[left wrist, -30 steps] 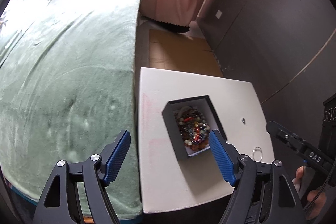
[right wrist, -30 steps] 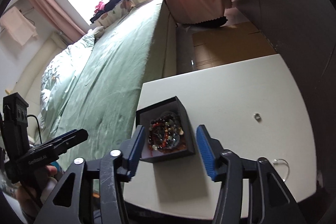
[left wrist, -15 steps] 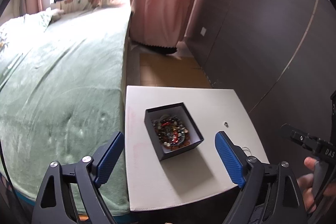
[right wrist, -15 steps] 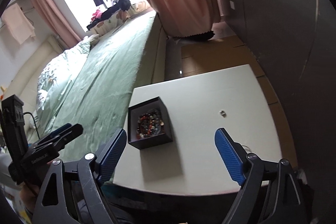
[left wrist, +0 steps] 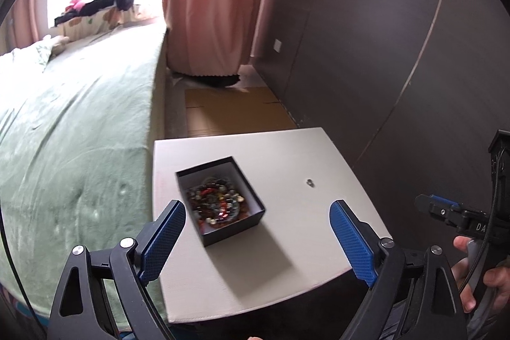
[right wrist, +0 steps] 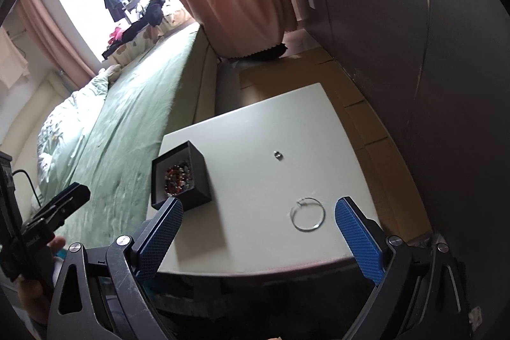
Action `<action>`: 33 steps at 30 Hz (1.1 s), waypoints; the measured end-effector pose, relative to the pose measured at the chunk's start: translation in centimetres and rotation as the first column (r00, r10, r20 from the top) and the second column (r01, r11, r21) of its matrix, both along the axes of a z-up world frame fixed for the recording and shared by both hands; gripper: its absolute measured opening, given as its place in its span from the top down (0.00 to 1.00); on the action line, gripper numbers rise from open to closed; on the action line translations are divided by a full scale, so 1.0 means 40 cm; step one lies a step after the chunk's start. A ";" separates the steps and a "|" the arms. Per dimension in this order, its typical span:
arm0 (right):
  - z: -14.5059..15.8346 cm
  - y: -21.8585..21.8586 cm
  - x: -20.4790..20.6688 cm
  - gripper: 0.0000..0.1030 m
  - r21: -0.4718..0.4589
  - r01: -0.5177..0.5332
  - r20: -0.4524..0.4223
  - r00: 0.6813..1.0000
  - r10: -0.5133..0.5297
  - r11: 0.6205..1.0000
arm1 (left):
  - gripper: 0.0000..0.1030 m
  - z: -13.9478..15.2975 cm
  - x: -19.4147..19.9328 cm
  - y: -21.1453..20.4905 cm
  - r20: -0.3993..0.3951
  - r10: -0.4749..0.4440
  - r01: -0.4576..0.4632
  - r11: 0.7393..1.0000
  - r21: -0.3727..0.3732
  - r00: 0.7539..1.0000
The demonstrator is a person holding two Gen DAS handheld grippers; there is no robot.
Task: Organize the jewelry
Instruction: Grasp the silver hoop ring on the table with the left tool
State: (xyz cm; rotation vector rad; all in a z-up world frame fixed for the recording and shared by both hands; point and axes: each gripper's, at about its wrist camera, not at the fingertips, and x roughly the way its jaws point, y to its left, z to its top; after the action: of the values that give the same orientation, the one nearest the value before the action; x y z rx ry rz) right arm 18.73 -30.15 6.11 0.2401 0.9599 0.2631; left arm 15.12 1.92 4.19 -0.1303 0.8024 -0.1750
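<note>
Your left gripper and right gripper both hover off the near edge of the surface, fingers spread wide, neither holding anything.

Take the black box as the landmark. It sits toward the bed side of the surface, lid off, with a tangle of beaded jewelry inside. To its right and nearer you lies a thin silver hoop, flat on the surface. Farther back, to the box's right, lies a small ring, well apart from the box. Past the box on its left runs the green bed.

Risks, as judged from here: the hoop lies flat and thin, so wide fingers may skate over it or flick it off the near edge. The small ring could roll toward the wall side if nudged. A finger clipping the box wall could shove the box toward the bed edge.

Only the right wrist view shows the hoop; in the left view it is probably hidden behind a finger. The left view looks more squarely into the box.
</note>
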 end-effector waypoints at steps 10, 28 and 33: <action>-0.051 -0.162 -0.026 0.06 -0.005 0.101 -0.039 0.994 -0.101 0.995 | 0.11 -0.066 0.073 -0.185 -0.093 -0.132 0.136 0.990 0.041 0.987; -0.161 -0.367 -0.039 0.13 0.046 0.241 -0.103 0.966 -0.235 0.969 | 0.50 -0.286 0.211 -0.457 -0.329 -0.263 0.303 0.950 0.077 0.907; -0.186 -0.392 -0.033 0.14 0.056 0.251 -0.137 0.961 -0.242 0.966 | 0.62 -0.338 0.243 -0.503 -0.378 -0.269 0.327 0.940 0.099 0.886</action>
State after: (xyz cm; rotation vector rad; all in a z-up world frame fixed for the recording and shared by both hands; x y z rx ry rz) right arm 17.41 -45.84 -1.34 0.4446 1.0380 0.0530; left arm 24.83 -18.19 -9.34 0.1210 1.1999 -0.3863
